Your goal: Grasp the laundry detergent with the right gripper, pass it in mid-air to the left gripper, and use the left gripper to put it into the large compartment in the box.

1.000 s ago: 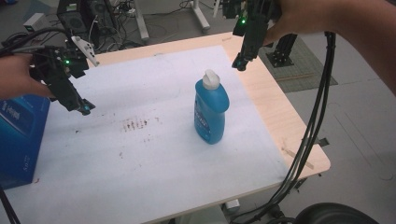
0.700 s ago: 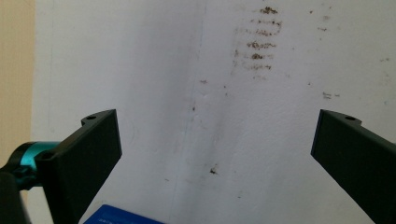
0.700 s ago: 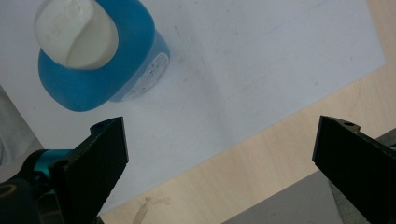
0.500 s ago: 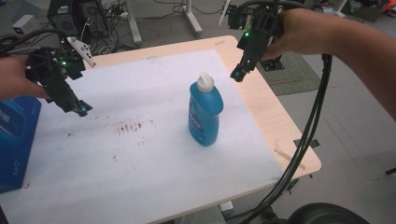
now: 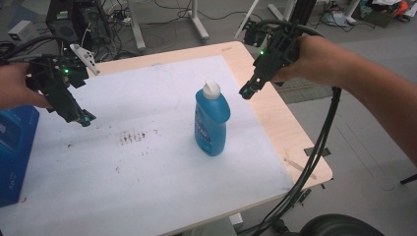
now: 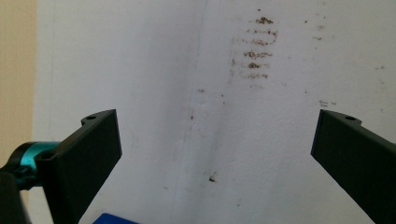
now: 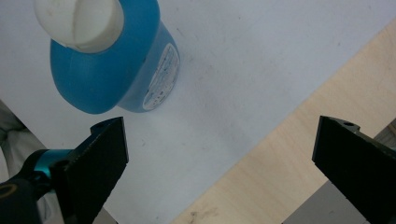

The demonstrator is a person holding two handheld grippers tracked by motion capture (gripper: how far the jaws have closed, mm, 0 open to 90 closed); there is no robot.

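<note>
Bottle (image 5: 212, 120) stands upright on the white sheet (image 5: 147, 167), nearer the tabletop's right edge than its left, white cap (image 5: 211, 89) on. Nothing touches it.

Your right gripper (image 5: 244, 93) hangs just right of the cap, above the strip of bare wood (image 5: 275, 123) along the right edge. Jaws wide apart, empty. In the right gripper view the bottle (image 7: 116, 70) sits up and left of the jaw line, so you're off-axis.

Your left gripper (image 5: 83, 119) is over the sheet's left side, well apart from the bottle, jaws also wide apart and empty. Brown smears (image 5: 132, 137) lie between it and the bottle. Blue box (image 5: 14, 152) sits at the left edge.

Step, as I read it: approach for the grasp, not yet made.

Next: shift the right gripper toward the bottle until it centres between the jaws, drop to the neck or upper body, then close. Body is wide; check the opening clears it. Tall and narrow-based, so a side nudge could tip it.
</note>
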